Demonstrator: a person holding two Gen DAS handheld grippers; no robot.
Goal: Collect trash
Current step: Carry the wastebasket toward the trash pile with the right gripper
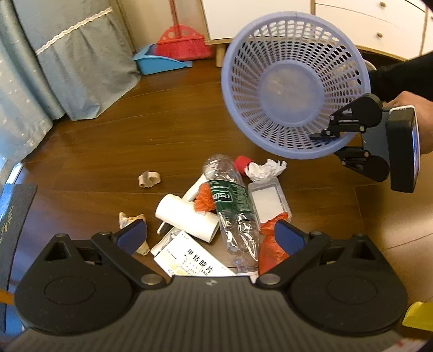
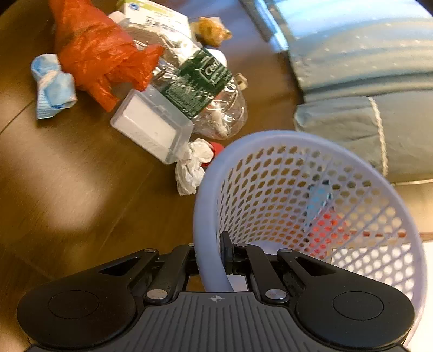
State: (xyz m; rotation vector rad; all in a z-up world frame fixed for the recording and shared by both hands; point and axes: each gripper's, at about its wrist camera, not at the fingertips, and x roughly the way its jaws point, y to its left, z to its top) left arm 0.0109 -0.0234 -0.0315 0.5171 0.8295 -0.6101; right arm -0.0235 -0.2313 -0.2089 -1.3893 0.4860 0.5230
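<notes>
My left gripper (image 1: 211,238) is open and hangs over a heap of trash on the wooden floor. Between its blue pads (image 1: 289,238) lie a crushed clear bottle (image 1: 232,208) with a green label, a white paper roll (image 1: 186,216), a medicine box (image 1: 189,257) and an orange plastic bag (image 1: 270,246). Beyond them are a clear plastic box (image 1: 270,200), a crumpled tissue (image 1: 265,169) and a red cap (image 1: 242,162). My right gripper (image 2: 209,257) is shut on the rim of a tilted, empty lavender basket (image 2: 311,203), held above the floor just past the heap.
A blue wrapper (image 2: 51,84) lies left of the orange bag (image 2: 100,54). Small beige scraps (image 1: 148,180) sit left of the heap. A grey-blue bed skirt (image 1: 81,67), a red broom (image 1: 184,43) in a blue dustpan (image 1: 159,63) and a white cabinet (image 1: 365,24) stand behind.
</notes>
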